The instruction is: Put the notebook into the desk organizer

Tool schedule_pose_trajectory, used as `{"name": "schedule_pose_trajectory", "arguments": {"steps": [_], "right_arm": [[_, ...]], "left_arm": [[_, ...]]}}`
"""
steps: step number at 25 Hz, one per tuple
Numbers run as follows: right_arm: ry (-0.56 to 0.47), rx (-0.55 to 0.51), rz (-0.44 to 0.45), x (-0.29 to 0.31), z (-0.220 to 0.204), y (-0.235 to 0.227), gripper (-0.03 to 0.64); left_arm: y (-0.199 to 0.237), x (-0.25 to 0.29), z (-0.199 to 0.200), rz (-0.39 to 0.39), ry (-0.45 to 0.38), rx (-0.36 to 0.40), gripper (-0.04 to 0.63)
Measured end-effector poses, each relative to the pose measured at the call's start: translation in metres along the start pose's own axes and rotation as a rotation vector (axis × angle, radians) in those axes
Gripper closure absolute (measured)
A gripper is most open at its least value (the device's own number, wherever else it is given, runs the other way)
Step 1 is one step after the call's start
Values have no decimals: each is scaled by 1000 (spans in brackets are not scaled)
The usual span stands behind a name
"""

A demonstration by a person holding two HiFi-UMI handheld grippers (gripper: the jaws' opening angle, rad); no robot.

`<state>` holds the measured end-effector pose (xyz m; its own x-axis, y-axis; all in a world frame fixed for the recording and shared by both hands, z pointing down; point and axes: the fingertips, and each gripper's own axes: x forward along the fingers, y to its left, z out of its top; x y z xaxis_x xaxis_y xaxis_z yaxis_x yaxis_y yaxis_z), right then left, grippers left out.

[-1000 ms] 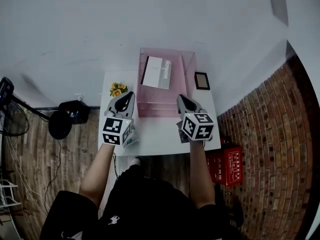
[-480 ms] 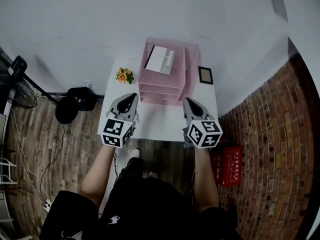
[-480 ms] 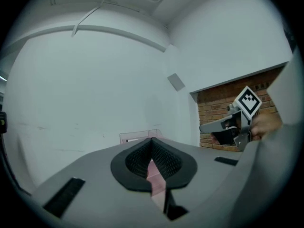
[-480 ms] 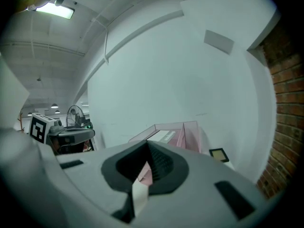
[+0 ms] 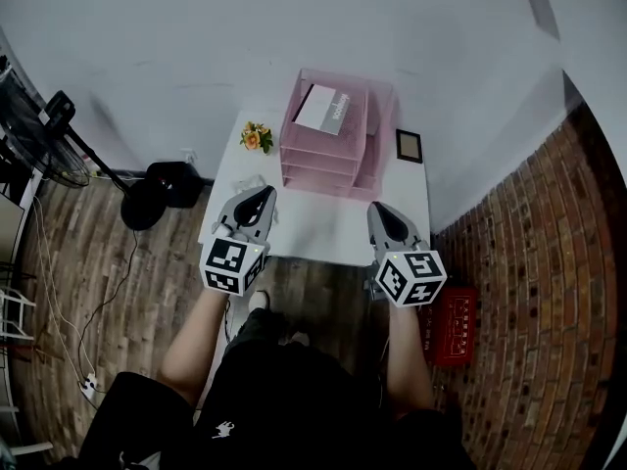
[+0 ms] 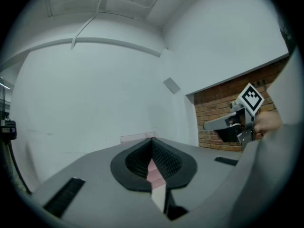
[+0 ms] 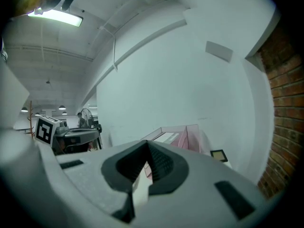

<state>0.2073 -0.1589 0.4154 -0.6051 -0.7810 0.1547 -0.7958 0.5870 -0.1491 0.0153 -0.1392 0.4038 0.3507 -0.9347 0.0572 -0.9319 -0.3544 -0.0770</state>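
Observation:
The white-and-grey notebook [image 5: 323, 109] lies flat in the top tray of the pink desk organizer [image 5: 383, 130] at the back of the white table [image 5: 313, 228]. My left gripper [image 5: 263, 196] hovers over the table's front left part, shut and empty. My right gripper [image 5: 380, 211] is over the front right part, also shut with nothing in it. Both point at the organizer from well short of it. In the right gripper view the organizer [image 7: 190, 134] and notebook [image 7: 167, 137] show beyond the shut gripper [image 7: 146, 148]. The left gripper view shows its gripper [image 6: 152, 144] shut too.
A small pot of orange flowers [image 5: 258, 137] stands left of the organizer and a small dark picture frame [image 5: 409, 145] right of it. A red crate [image 5: 458, 313] sits on the floor by the brick wall. A black fan stand [image 5: 147, 199] is on the left floor.
Both grippers have drawn back from the organizer toward the table's front edge, and the view has pulled away with them. The notebook stays on the organizer's top tray.

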Motion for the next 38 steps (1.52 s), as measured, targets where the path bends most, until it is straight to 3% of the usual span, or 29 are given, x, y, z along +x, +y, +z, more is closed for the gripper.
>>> {"name": "schedule_pose_trajectory", "arguments": {"steps": [6,11,27,38], "right_arm": [[-41,11,-1,-26,6,14,615],[-81,8,-61,-42,13,26,615],[-127,4,-218,-71,13,107,615],[-135,8,-308,-79,6,133,615]], "left_arm": [[-11,-17,6,-18,-12,-5,592],[-9,-30,2,-28,-26,-8,592],[41,-89,1,-120,-55,-24,592],[67,-102,2,-176,-81,-29,592]]}}
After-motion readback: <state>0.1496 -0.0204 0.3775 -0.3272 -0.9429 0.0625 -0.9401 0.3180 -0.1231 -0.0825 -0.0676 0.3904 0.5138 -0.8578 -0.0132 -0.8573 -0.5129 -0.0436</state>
